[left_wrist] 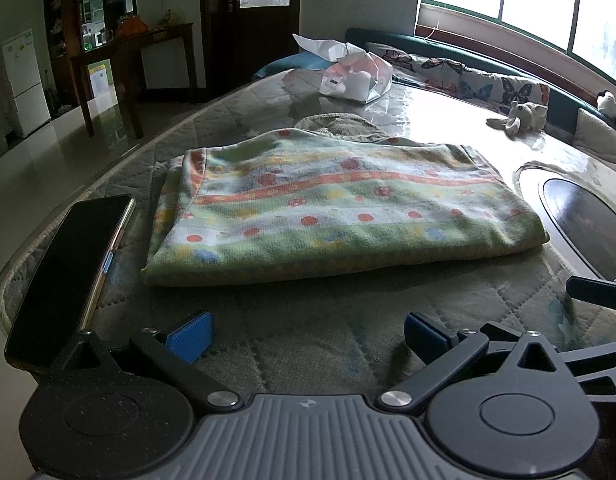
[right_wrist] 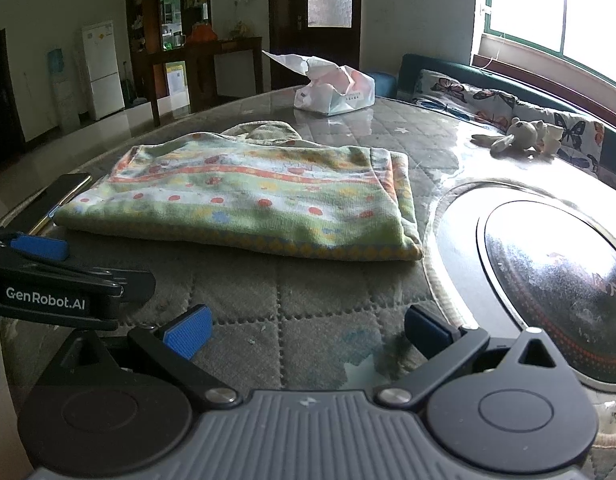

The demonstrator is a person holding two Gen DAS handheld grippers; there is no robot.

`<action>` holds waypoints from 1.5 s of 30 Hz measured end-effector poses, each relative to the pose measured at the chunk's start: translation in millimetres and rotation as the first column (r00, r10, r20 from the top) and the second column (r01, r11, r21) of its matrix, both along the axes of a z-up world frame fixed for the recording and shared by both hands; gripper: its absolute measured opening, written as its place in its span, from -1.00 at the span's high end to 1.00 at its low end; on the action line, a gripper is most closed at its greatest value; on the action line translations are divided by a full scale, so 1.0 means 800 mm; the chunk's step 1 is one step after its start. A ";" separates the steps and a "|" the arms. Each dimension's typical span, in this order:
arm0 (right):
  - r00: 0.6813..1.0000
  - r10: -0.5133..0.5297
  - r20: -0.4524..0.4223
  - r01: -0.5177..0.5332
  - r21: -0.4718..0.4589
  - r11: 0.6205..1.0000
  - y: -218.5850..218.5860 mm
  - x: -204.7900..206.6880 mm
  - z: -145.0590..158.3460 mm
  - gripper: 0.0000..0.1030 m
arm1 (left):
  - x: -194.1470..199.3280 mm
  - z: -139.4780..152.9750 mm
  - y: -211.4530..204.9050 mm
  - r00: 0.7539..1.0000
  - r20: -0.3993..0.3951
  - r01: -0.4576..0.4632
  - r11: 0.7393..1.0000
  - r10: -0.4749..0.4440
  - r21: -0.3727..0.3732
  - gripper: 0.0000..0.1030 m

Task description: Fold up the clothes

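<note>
A folded green towelling cloth with red dots and orange stripes (left_wrist: 339,204) is lying flat on the quilted grey table (left_wrist: 308,328) — just beyond both grippers. The left gripper (left_wrist: 308,332) and right gripper (right_wrist: 308,332) are hovering near it, jaws spread wide, gripping nothing.

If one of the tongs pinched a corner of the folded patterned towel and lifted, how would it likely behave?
The folded towel looks soft and terry-like, so it would probably droop and its layers come unfolded rather than lift as a slab. It seems thick, so likely somewhat hefty for cloth. On the glossy table cover it may slide if pushed. Both the left tongs and right tongs sit open, short of it.
</note>
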State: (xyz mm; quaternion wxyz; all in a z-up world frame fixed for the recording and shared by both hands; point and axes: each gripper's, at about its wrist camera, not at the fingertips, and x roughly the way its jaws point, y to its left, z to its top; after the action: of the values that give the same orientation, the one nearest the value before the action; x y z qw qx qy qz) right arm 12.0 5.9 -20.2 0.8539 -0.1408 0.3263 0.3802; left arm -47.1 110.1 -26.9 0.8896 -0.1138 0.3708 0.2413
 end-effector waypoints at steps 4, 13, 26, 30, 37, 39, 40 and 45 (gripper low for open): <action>1.000 -0.001 -0.001 0.001 0.002 1.000 0.000 0.001 0.000 -1.00 | -0.001 0.002 0.000 1.000 0.001 -0.001 1.000 0.001 0.002 -1.00; 1.000 -0.008 -0.006 0.008 0.018 1.000 -0.003 0.003 0.003 -1.00 | -0.005 0.011 -0.001 1.000 0.020 -0.006 1.000 0.006 0.019 -1.00; 1.000 -0.014 0.003 0.014 0.042 0.999 -0.007 -0.001 0.008 -1.00 | -0.008 0.017 -0.002 0.999 0.032 -0.007 1.000 0.007 0.025 -1.00; 1.000 -0.018 0.006 0.017 0.049 0.999 -0.009 -0.001 0.011 -1.00 | -0.010 0.018 -0.001 0.999 0.032 -0.013 1.000 0.013 0.026 -1.00; 1.000 -0.020 0.005 0.020 0.053 0.998 -0.010 -0.004 0.011 -1.00 | -0.013 0.020 -0.002 0.999 0.033 -0.015 1.000 0.014 0.025 -1.00; 1.000 -0.019 0.006 0.019 0.054 0.998 -0.010 -0.004 0.012 -1.00 | -0.014 0.020 -0.002 0.999 0.035 -0.016 1.000 0.015 0.024 -1.00; 1.000 -0.019 0.007 0.018 0.054 0.998 -0.010 -0.004 0.012 -1.00 | -0.014 0.021 -0.002 0.999 0.036 -0.017 1.000 0.016 0.024 -1.00; 1.000 -0.019 0.012 0.019 0.057 0.998 -0.010 -0.006 0.014 -1.00 | -0.016 0.022 -0.002 0.999 0.040 -0.017 1.000 0.016 0.024 -1.00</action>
State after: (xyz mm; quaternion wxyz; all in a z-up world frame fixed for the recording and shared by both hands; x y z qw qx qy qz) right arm 7.0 -2.4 -9.2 0.8631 -0.1154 0.3114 0.3804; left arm -59.8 108.7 -9.0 0.8961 -0.1106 0.3492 0.2508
